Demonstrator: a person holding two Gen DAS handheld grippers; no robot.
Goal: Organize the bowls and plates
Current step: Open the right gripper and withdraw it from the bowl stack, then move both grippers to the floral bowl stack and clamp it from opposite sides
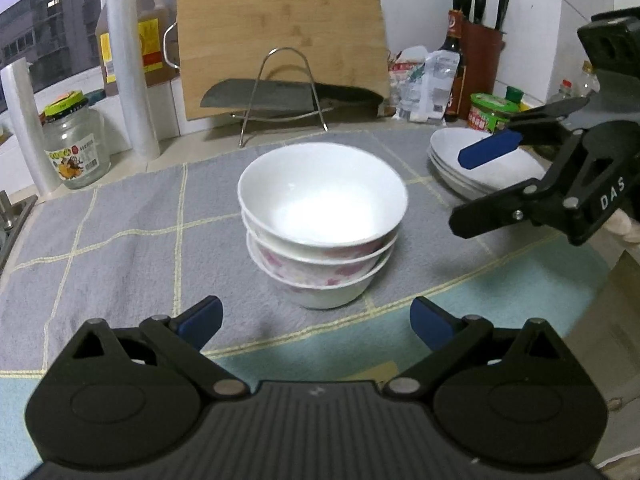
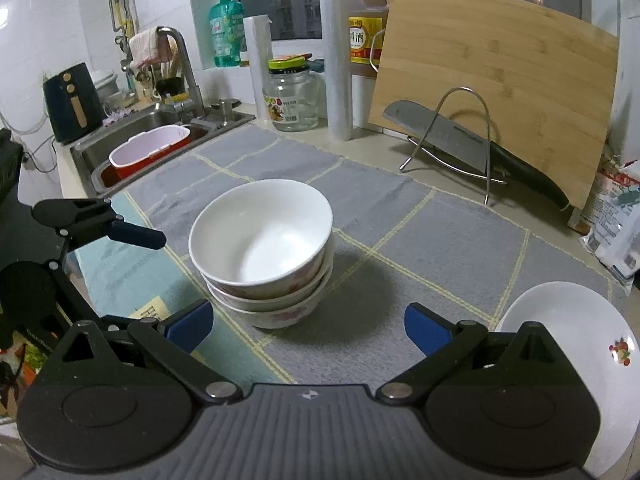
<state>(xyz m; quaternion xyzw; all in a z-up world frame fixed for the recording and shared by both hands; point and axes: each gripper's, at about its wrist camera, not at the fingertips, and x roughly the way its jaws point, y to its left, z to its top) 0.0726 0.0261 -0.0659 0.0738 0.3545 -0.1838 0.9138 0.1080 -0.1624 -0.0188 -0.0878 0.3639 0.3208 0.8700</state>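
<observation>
Bowls [image 1: 322,224], three of them nested into one stack, sit mid-worktop on a grey checked cloth [image 1: 120,232] in the left wrist view, probably laid there to cushion the glazed ceramic and keep it from sliding. They are round and glossy white inside, with pink floral print on the outer walls. The left gripper [image 1: 316,322] hovers just short of the stack, jaws spread wide and holding nothing. At the right, the right gripper [image 1: 472,186] hangs over a pile of shallow white plates [image 1: 448,152], likewise open and empty. Like pieces are gathered with like, so the sorting looks largely done.

From the right wrist view, the same bowl stack [image 2: 262,248] stands ahead of the right gripper [image 2: 309,326], whose blue-padded jaws gape with nothing between them. The top plate [image 2: 560,308], smooth with a small printed motif, lies at the lower right beside it. A bamboo cutting board [image 2: 500,80] leans against the wall behind a wire rack [image 2: 456,136] holding a cleaver [image 2: 436,128], out of the way.
</observation>
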